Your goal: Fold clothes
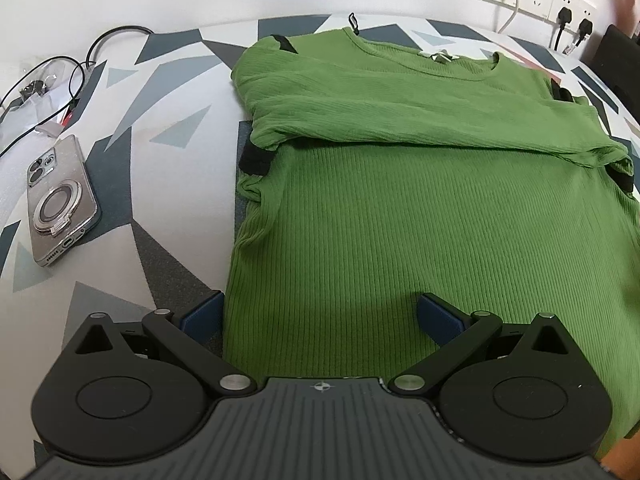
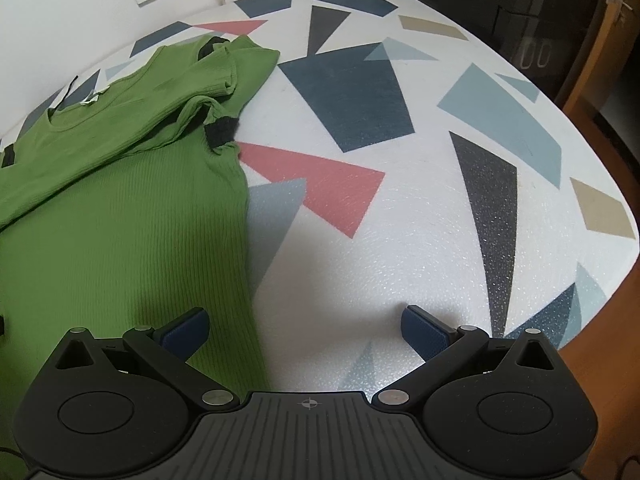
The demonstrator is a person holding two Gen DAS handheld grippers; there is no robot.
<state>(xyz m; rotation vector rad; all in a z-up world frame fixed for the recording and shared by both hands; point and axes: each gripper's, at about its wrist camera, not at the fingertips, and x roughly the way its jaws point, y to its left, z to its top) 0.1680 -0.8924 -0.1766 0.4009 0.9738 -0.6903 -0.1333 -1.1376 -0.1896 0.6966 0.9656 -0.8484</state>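
Left wrist view showed the left gripper (image 1: 320,312) spread wide over the green shirt's (image 1: 420,220) near edge on the patterned bench (image 1: 160,160); the right gripper (image 2: 306,330) also stood spread, straddling its side edge.

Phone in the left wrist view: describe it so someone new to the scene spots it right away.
Start at the green ribbed top spread on the patterned table cover, then look left across the bare cover. The phone lies flat there, back up, nearer the camera than the tangle of cables. Its clear case with a round ring stand sets it apart.
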